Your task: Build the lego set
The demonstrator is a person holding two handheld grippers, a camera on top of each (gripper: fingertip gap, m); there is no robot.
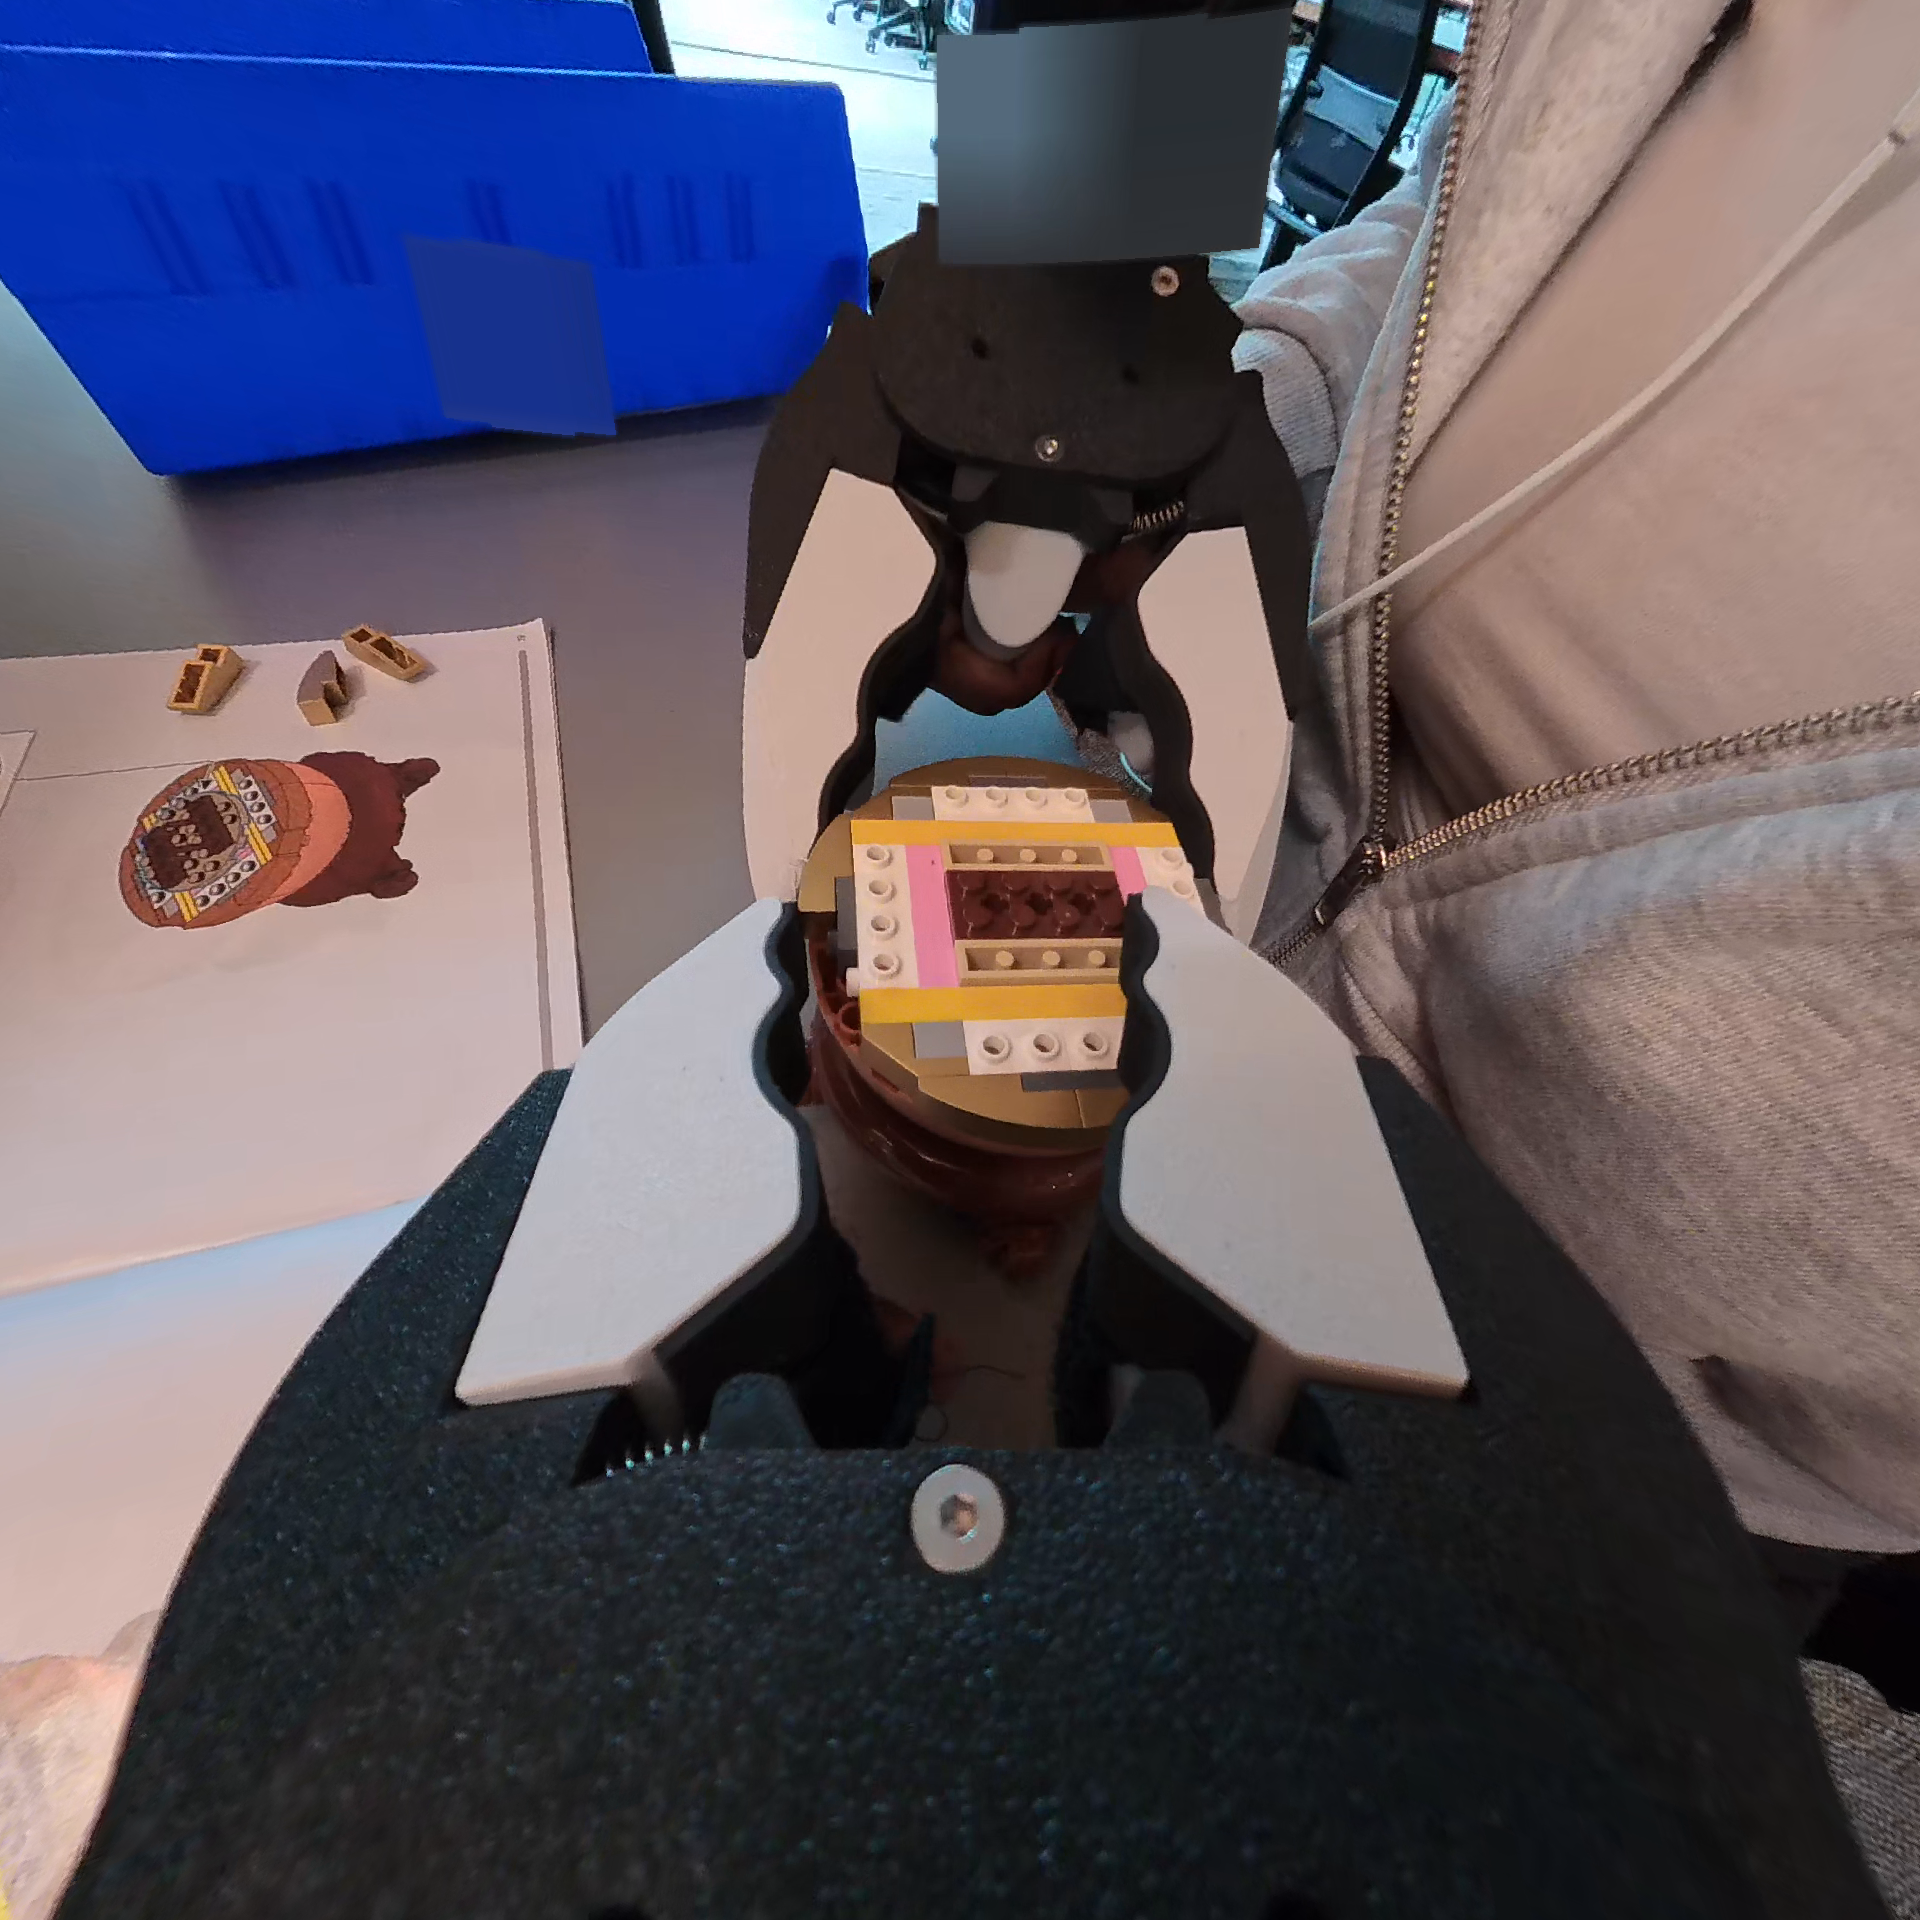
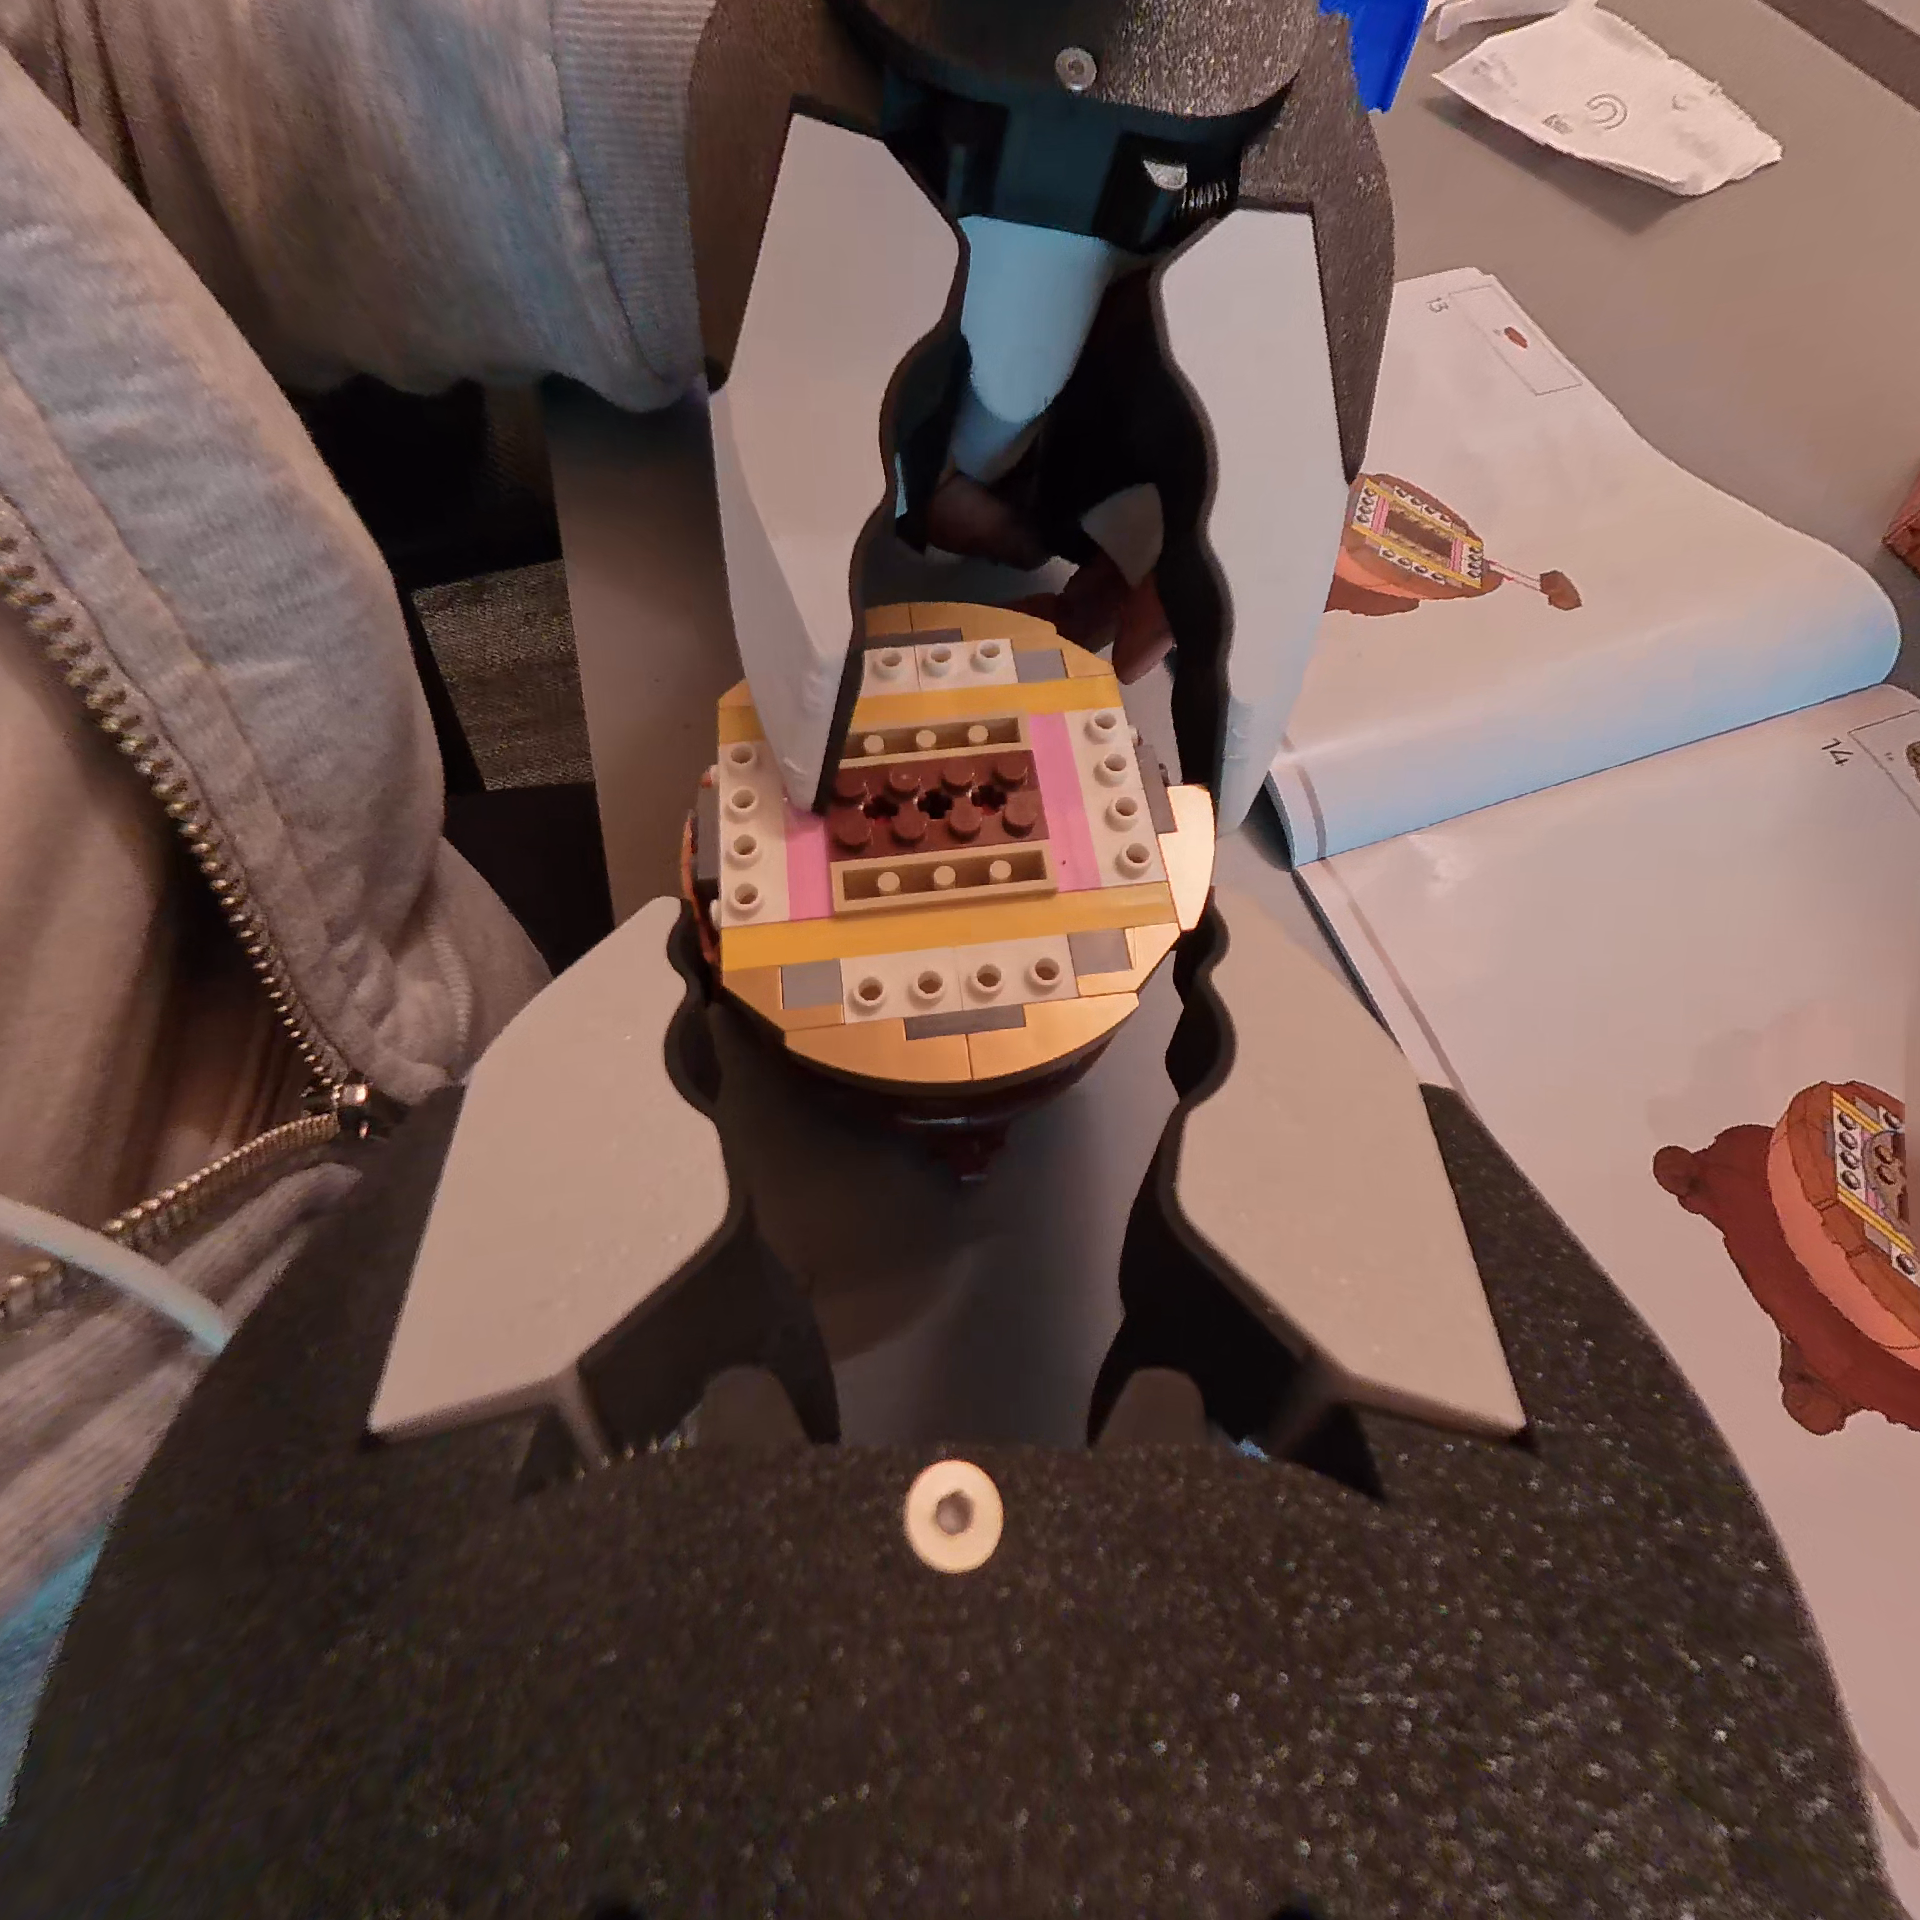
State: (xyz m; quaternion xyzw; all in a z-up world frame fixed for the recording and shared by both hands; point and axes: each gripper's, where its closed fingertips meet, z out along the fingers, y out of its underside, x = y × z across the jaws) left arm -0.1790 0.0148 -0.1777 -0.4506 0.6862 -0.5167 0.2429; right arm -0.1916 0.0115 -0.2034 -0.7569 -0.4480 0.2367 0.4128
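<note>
The round lego model has a tan disc top with white, yellow, pink and dark brown plates over a brown body; it also shows in the right wrist view. My right gripper has a finger close against each side of the disc and appears to grip it; it shows at the model's far side in the left wrist view. My left gripper has its jaws apart. One of its fingertips rests on the model's top by a pink strip; the other is beside the rim.
Three loose tan bricks lie on the open instruction booklet, which also shows on the right of the other view. A blue bin stands behind. A person's grey zipped jacket is close by. Crumpled white paper lies far right. Only a small space, under 4 cm, lies between the two pairs of fingers.
</note>
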